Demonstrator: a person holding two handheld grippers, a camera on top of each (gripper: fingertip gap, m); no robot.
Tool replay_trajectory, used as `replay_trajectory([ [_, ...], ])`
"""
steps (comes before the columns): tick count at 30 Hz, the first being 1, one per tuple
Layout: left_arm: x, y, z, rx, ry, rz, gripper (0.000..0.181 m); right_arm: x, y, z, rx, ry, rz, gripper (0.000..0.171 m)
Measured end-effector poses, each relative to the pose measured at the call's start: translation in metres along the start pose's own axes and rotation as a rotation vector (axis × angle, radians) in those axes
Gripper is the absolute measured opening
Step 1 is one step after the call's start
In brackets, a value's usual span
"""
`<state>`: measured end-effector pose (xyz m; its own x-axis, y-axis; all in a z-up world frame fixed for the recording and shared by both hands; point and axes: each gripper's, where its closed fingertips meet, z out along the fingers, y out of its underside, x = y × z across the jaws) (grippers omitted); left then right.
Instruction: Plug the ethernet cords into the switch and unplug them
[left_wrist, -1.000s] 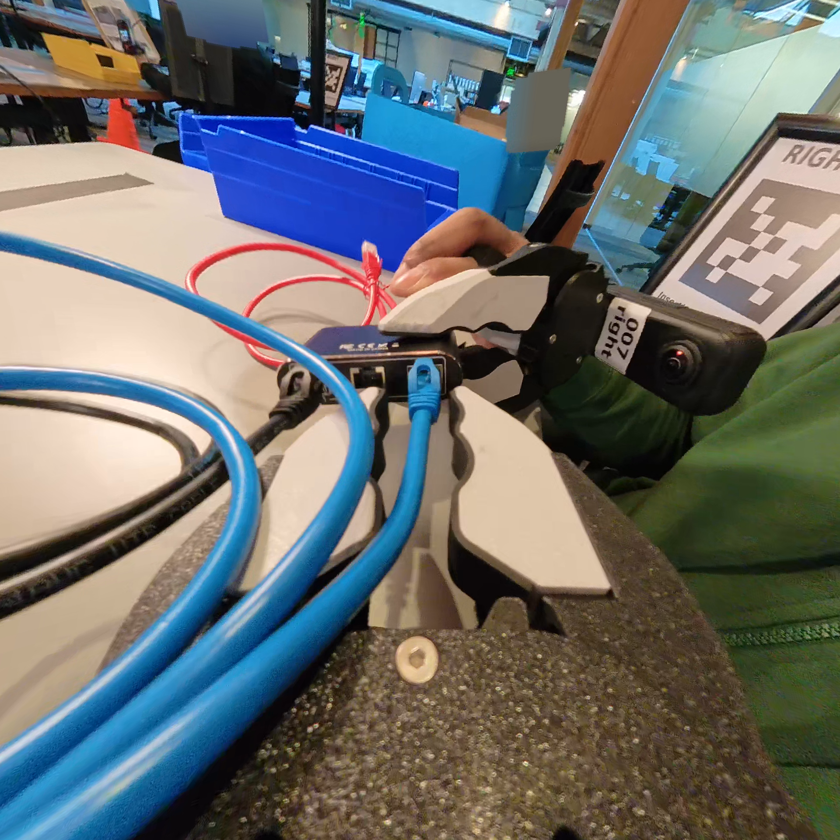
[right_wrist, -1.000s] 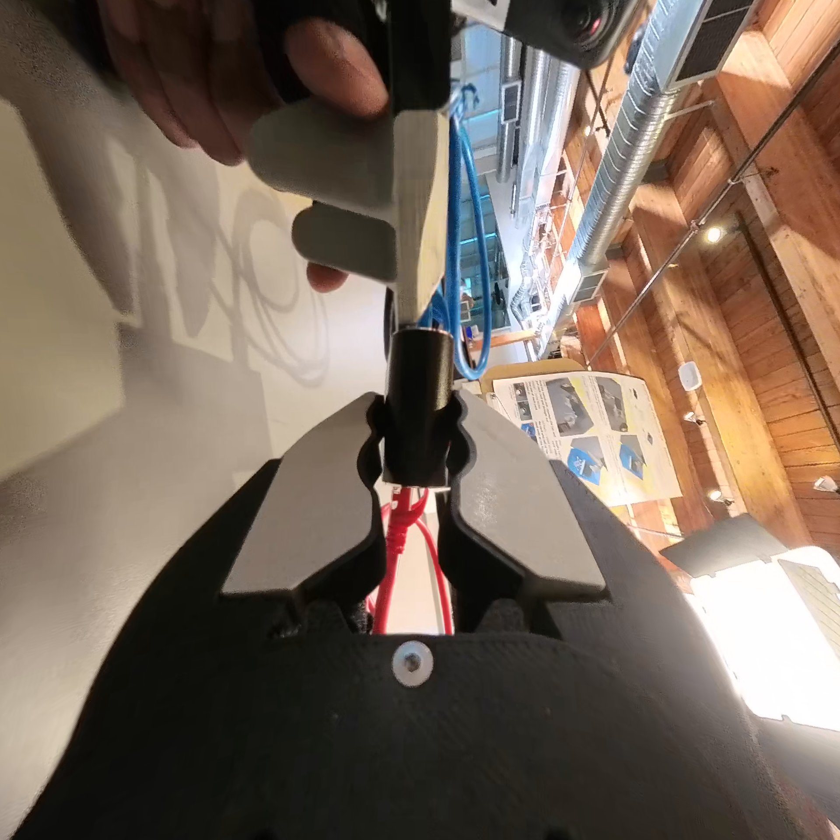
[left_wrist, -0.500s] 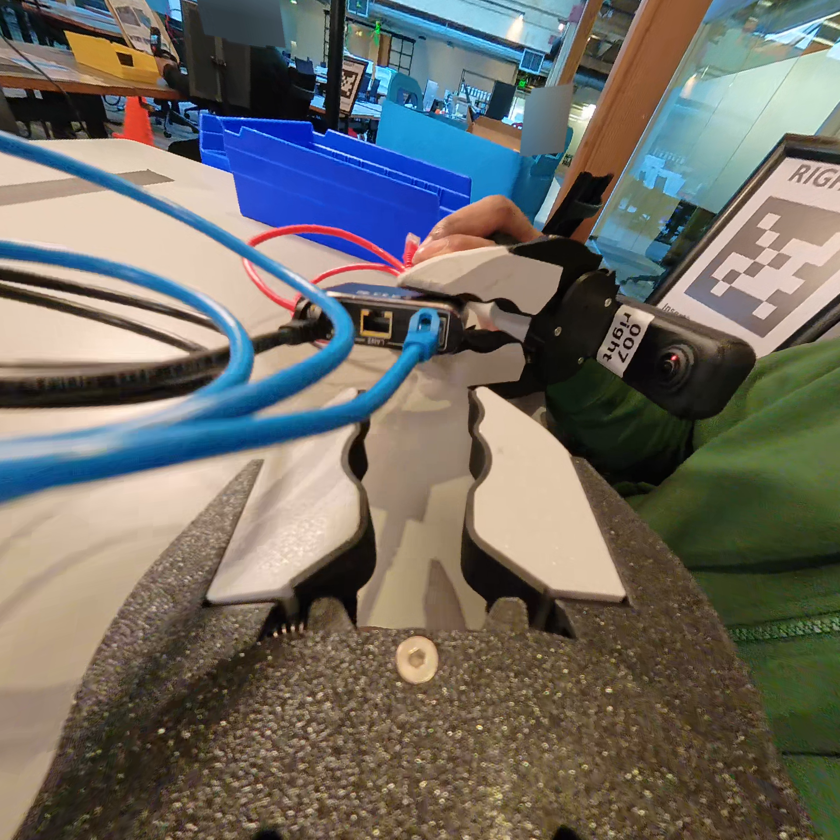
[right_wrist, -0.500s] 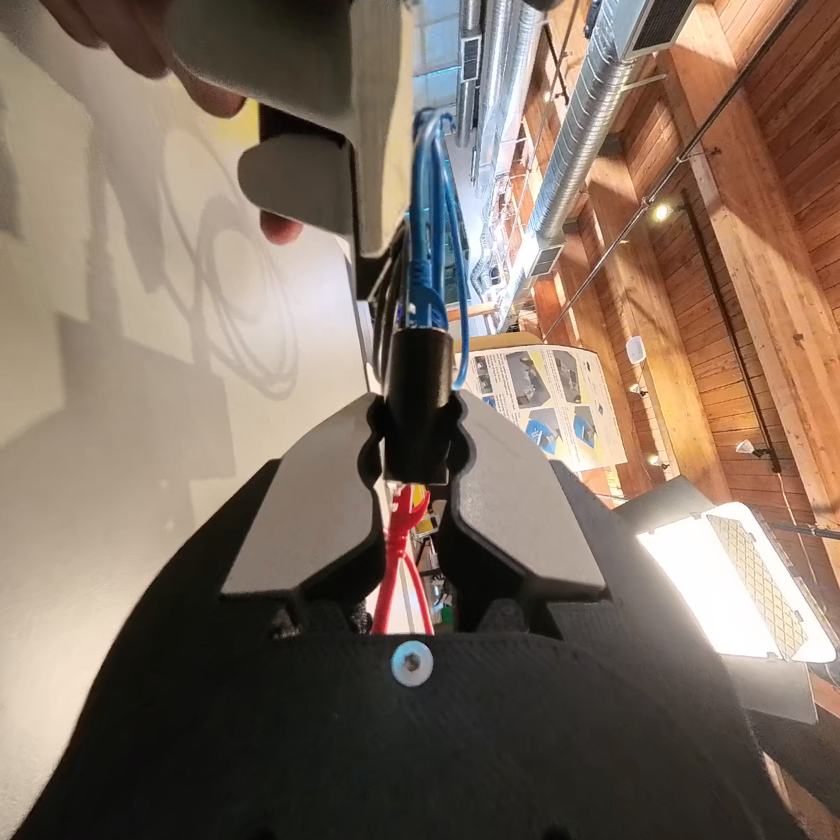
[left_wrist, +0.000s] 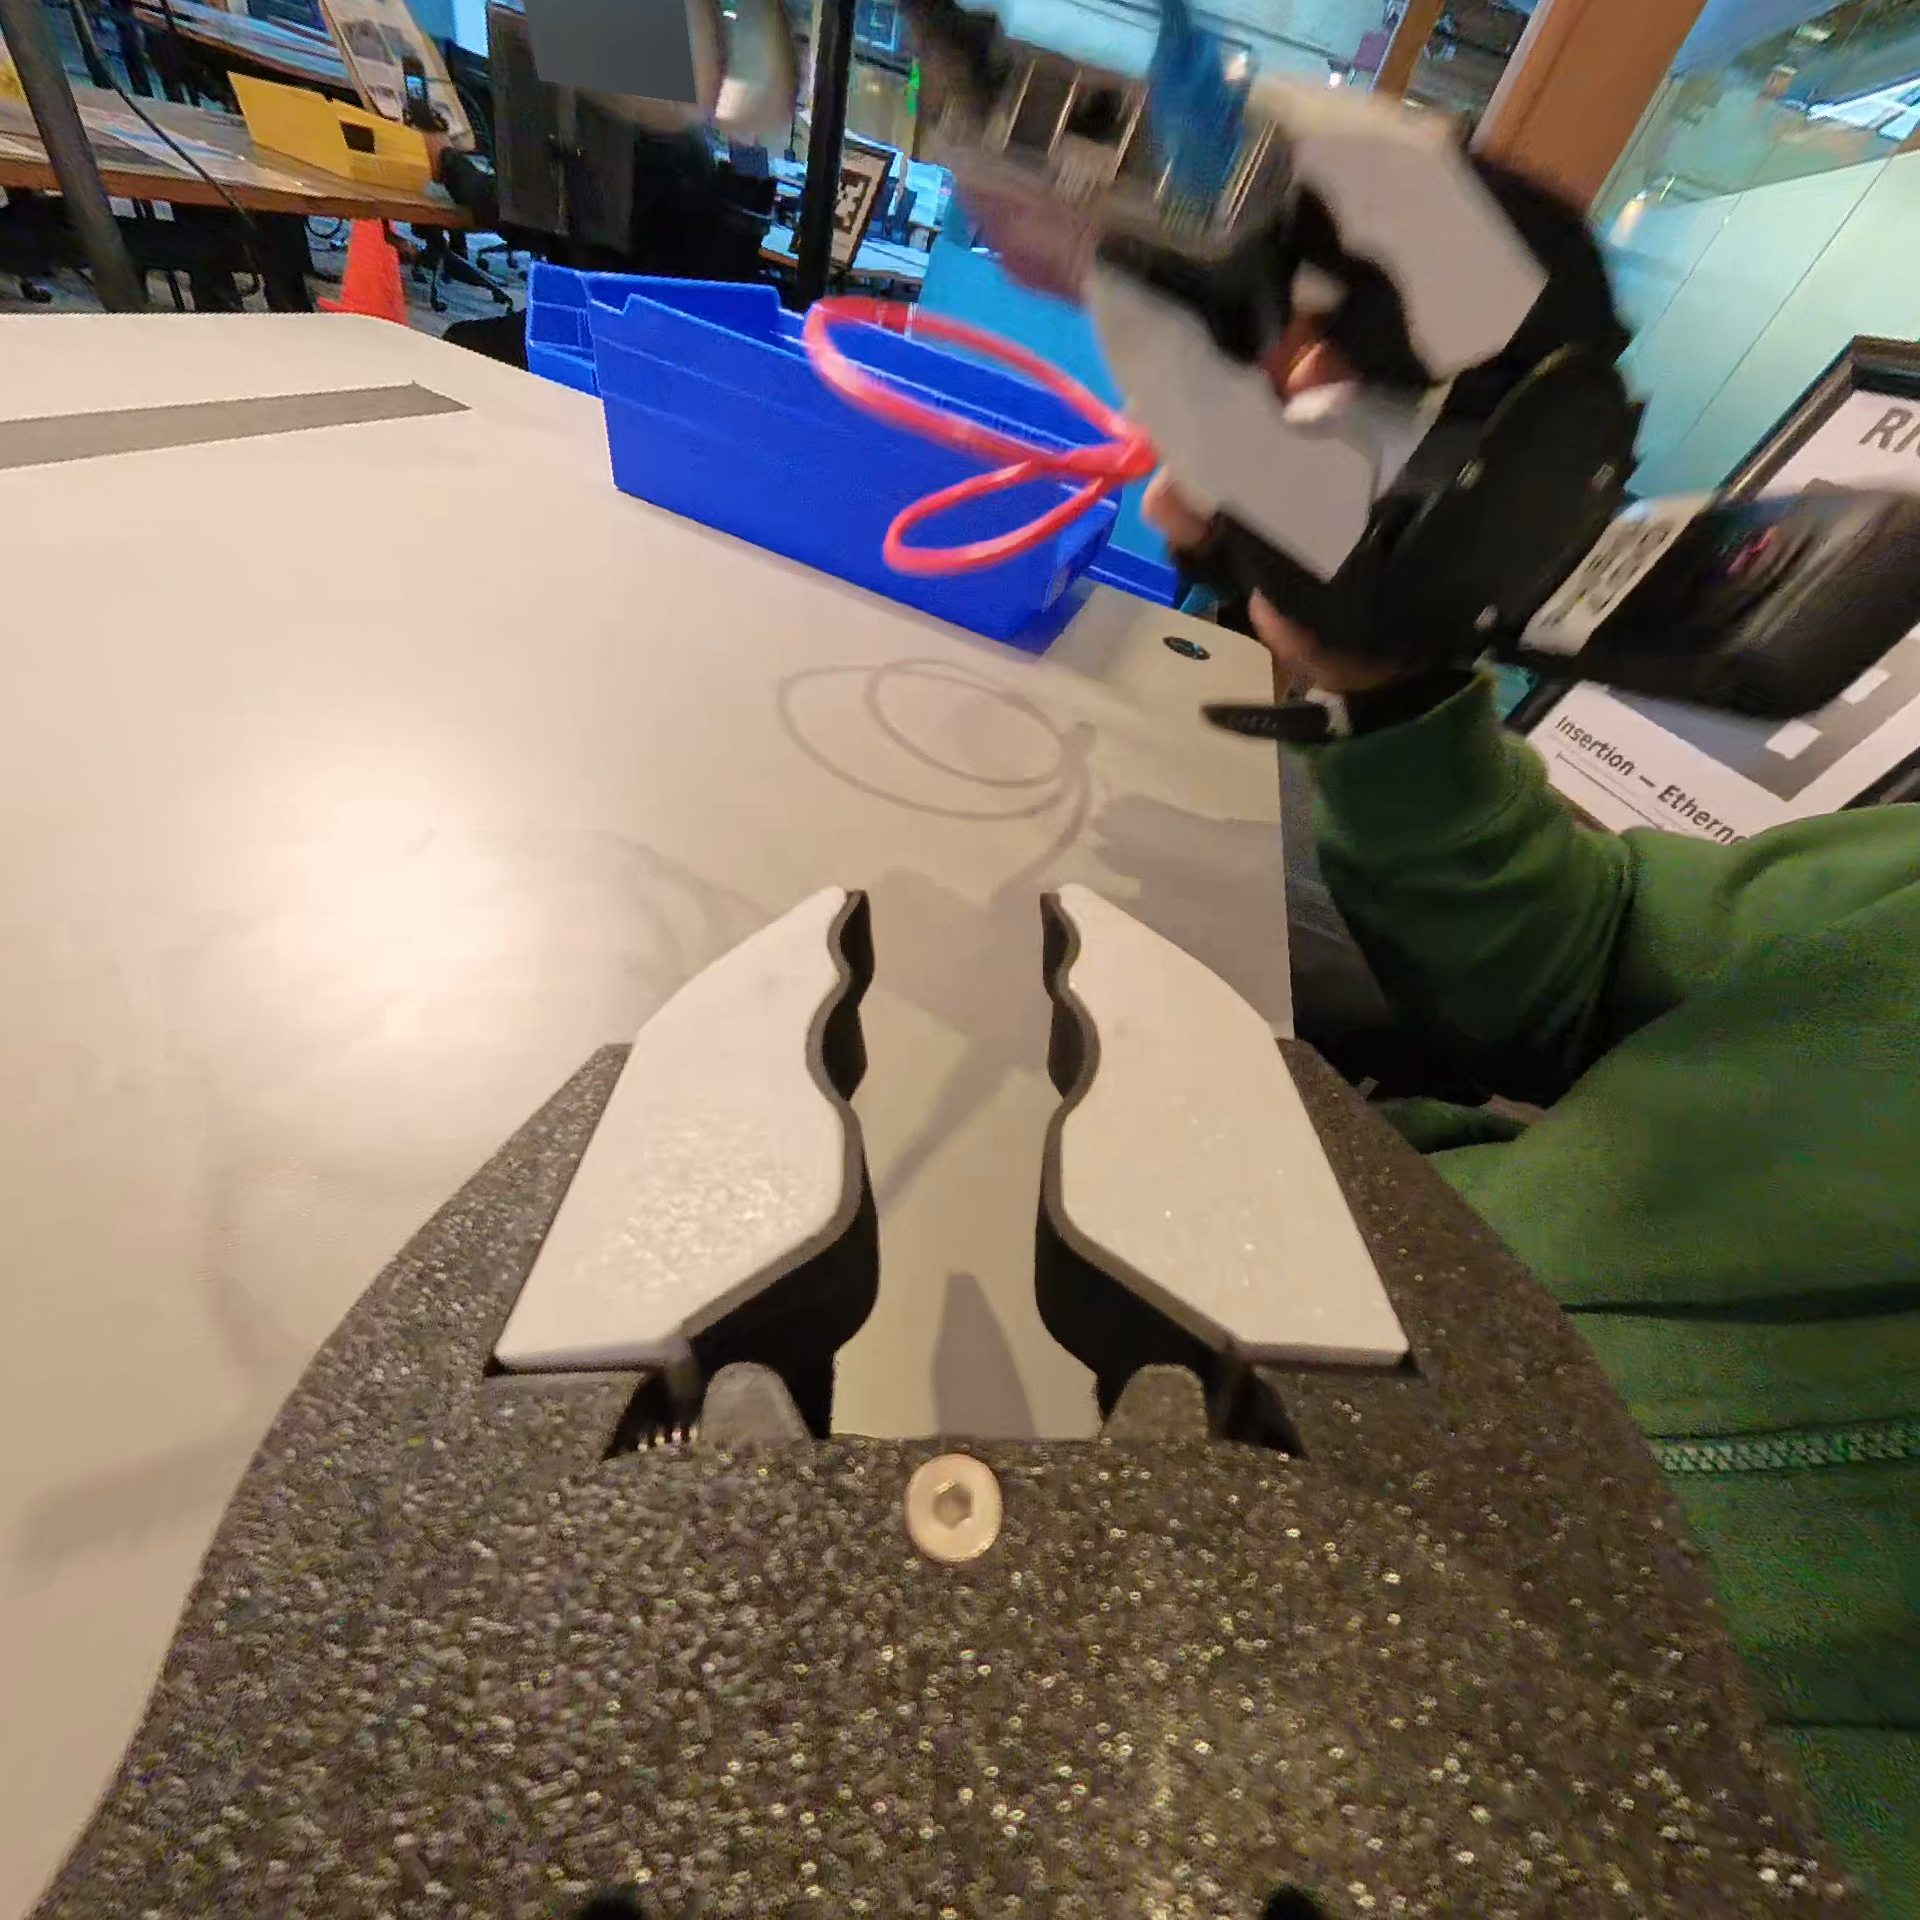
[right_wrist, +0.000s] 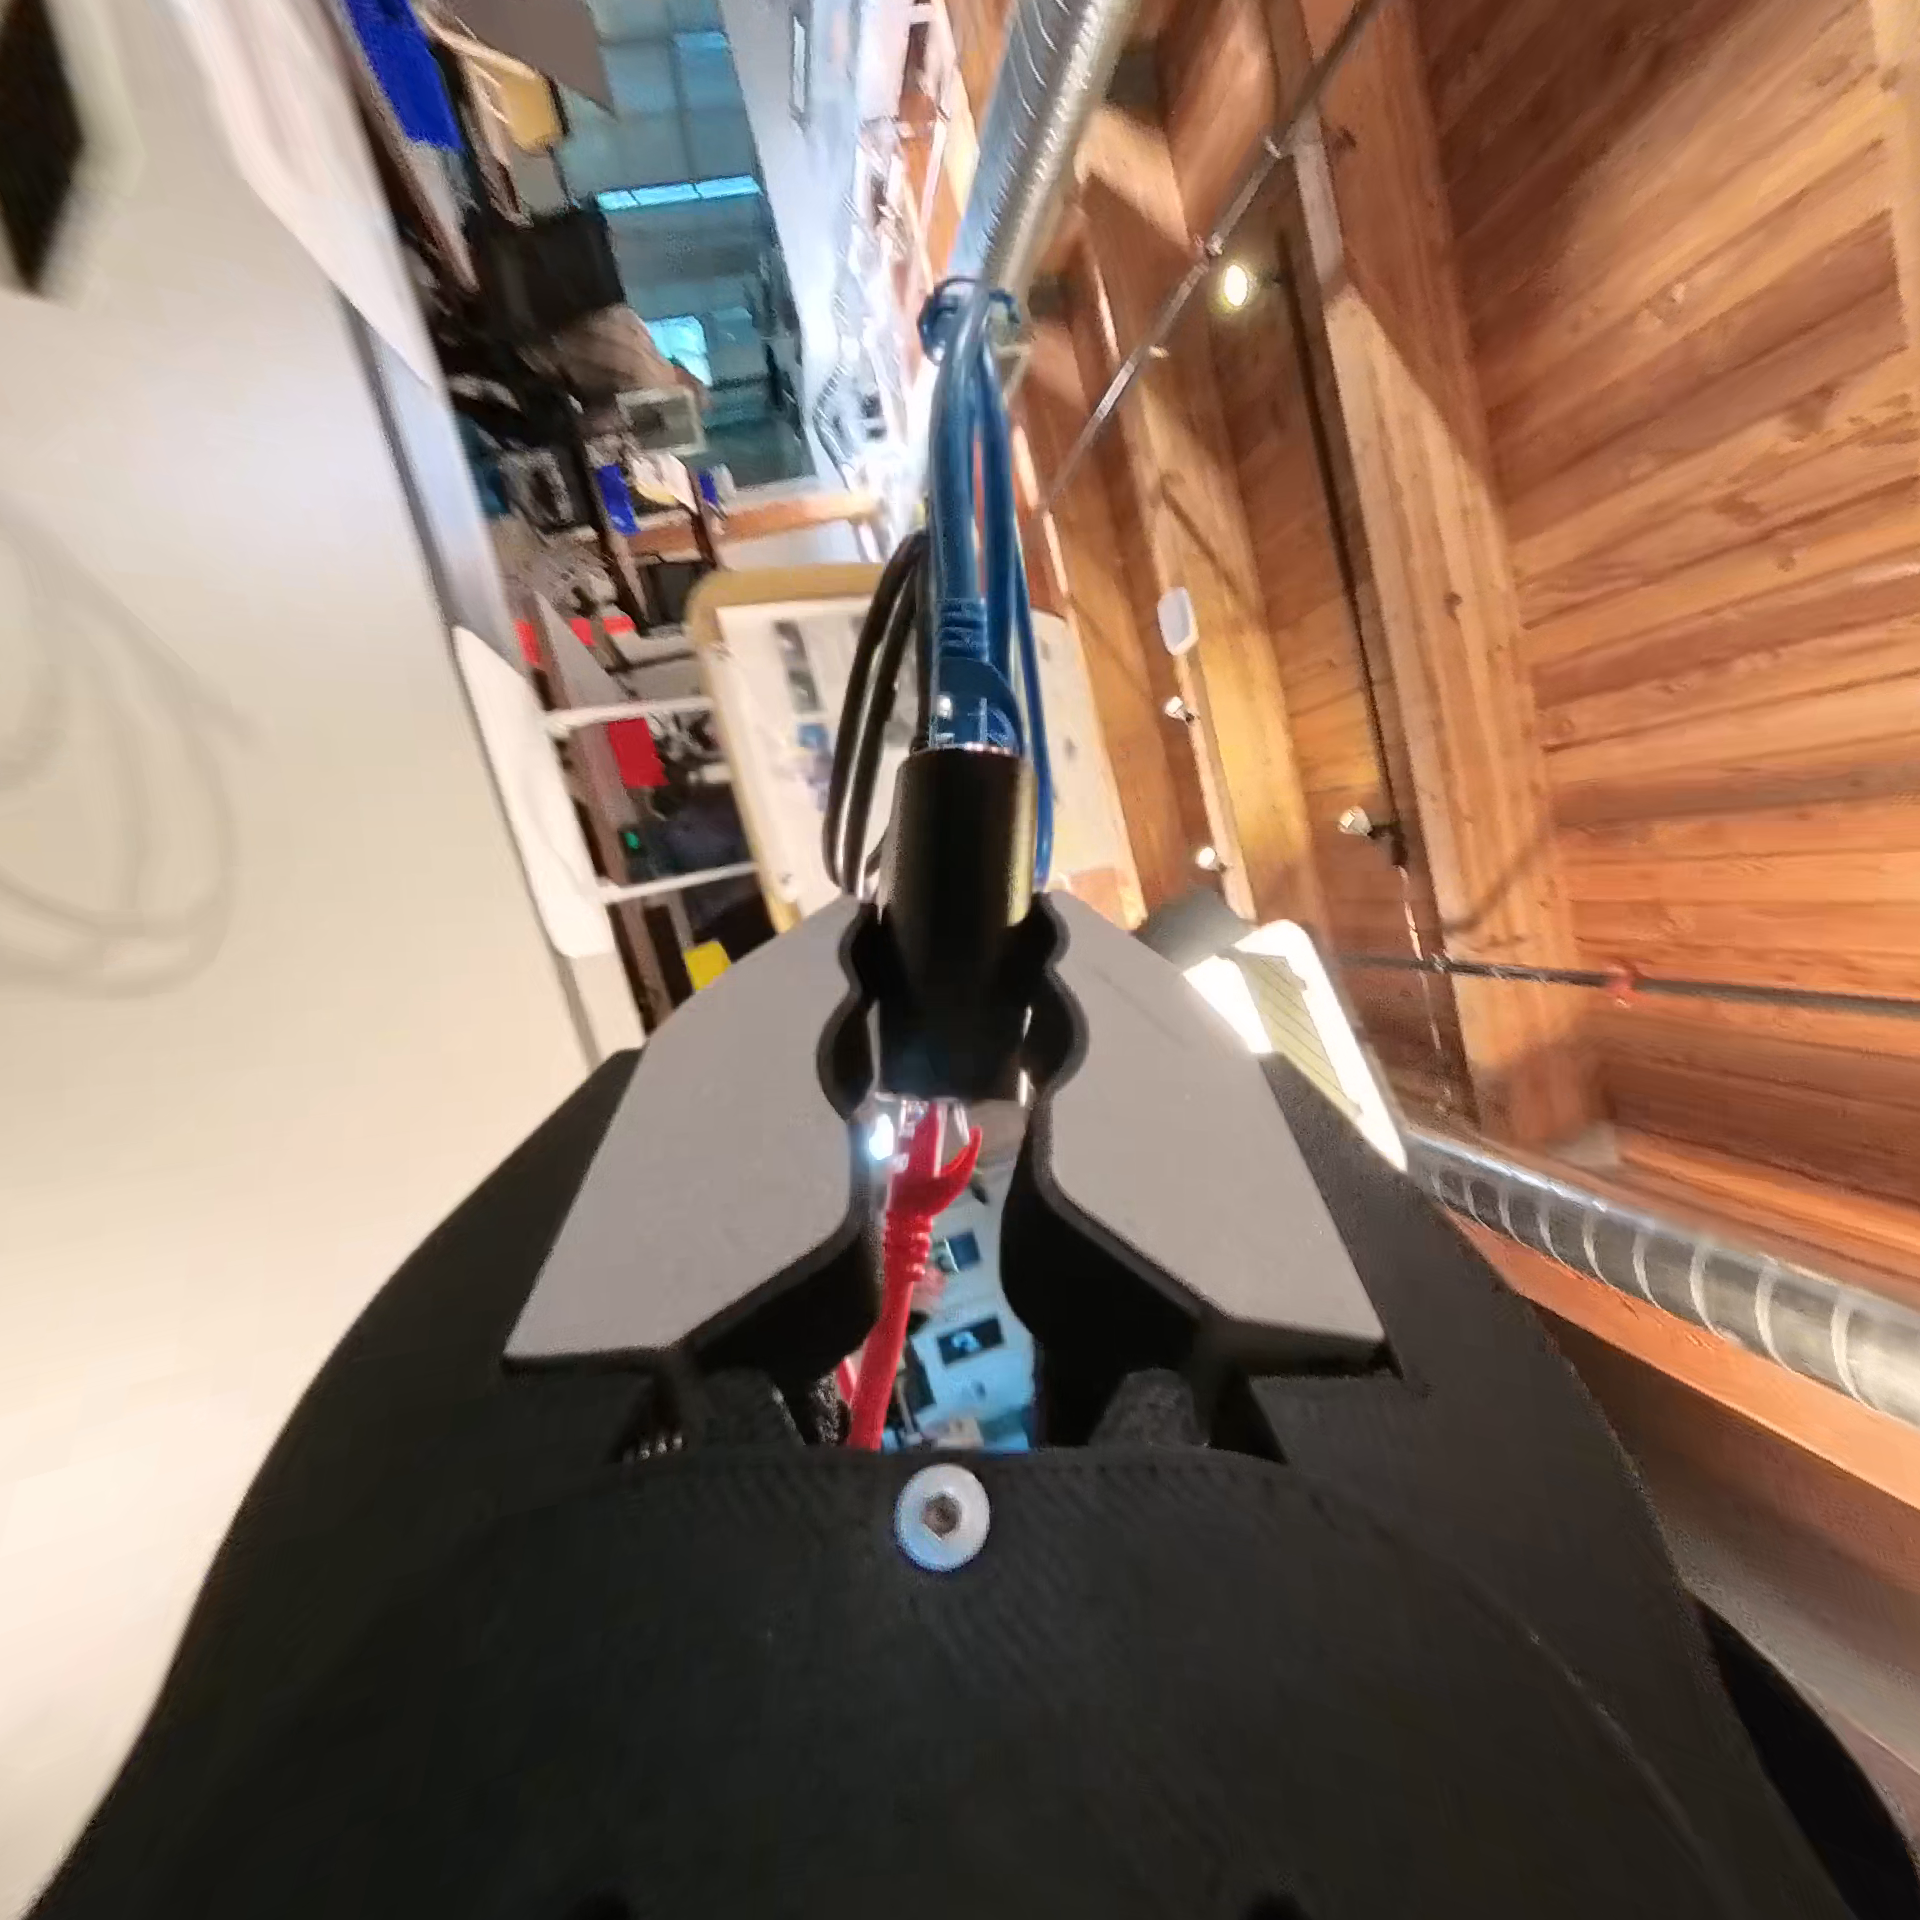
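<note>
The right gripper (right_wrist: 951, 997), clamped on the switch (right_wrist: 961, 883), had lifted it off the bench (left_wrist: 416, 727), blue cord (right_wrist: 966, 540) and red cord (right_wrist: 914, 1236) still plugged; left gripper (left_wrist: 951, 956), spread and empty, had released the blue cord: unplugging remained

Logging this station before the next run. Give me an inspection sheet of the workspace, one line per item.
Surface: grey table, bare under the left gripper.
Job's things: black switch clamped in the right gripper, lifted off the table.
Clutter: blue bin at the far edge of the table.
Grippers: left gripper open, holding nothing; right gripper shut on the switch.
Cables: blue cord plugged into the switch's far side; red cord at its near side, its loop hanging in the air; black cable beside the blue cord.
Surroundings: framed sign, orange cone, wooden wall.
</note>
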<state>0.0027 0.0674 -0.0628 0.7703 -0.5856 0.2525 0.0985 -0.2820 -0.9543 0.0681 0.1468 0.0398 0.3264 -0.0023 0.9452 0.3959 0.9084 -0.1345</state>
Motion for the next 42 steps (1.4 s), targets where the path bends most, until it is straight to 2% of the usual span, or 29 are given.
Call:
replay_trajectory([
  [5, 0.001, 0.005, 0.004, -0.04, 0.005, 0.001, 0.032, 0.088, 0.041, -0.007, -0.173, 0.07, -0.036, 0.027],
  [7, 0.001, 0.006, 0.005, -0.048, 0.007, 0.001, 0.032, 0.113, 0.07, -0.009, -0.285, 0.052, -0.049, 0.027],
  [10, 0.001, 0.006, 0.005, -0.049, 0.01, 0.0, 0.032, 0.127, 0.133, -0.013, -0.495, -0.011, -0.083, 0.026],
  [13, 0.001, 0.005, 0.005, -0.045, 0.01, 0.0, 0.032, 0.113, 0.208, -0.017, -0.693, -0.1, -0.073, 0.026],
  [17, 0.001, 0.006, 0.005, -0.052, 0.012, -0.005, 0.032, 0.056, 0.298, -0.025, -0.884, -0.234, 0.036, 0.026],
  [21, 0.0, 0.006, 0.005, -0.052, 0.015, -0.014, 0.032, -0.005, 0.35, -0.031, -1.001, -0.328, 0.16, 0.027],
  [25, 0.0, 0.006, 0.006, -0.055, 0.02, -0.023, 0.032, -0.029, 0.352, -0.024, -0.949, -0.377, 0.355, 0.027],
  [30, 0.001, 0.007, 0.006, -0.057, 0.022, -0.013, 0.032, -0.048, 0.347, -0.038, -0.964, -0.555, 0.829, 0.032],
  [32, 0.001, 0.006, 0.005, -0.05, 0.02, -0.013, 0.032, -0.046, 0.346, -0.039, -0.925, -0.537, 1.033, 0.034],
  [35, 0.001, 0.005, 0.004, -0.041, 0.019, -0.01, 0.032, -0.016, 0.336, -0.029, -0.734, -0.428, 1.272, 0.039],
  [38, 0.001, 0.005, 0.004, -0.039, 0.019, -0.007, 0.032, 0.017, 0.322, -0.03, -0.622, -0.355, 1.324, 0.046],
  [42, 0.001, 0.004, 0.003, -0.029, 0.005, 0.009, 0.033, 0.034, 0.285, -0.052, -0.603, -0.368, 1.235, 0.05],
])
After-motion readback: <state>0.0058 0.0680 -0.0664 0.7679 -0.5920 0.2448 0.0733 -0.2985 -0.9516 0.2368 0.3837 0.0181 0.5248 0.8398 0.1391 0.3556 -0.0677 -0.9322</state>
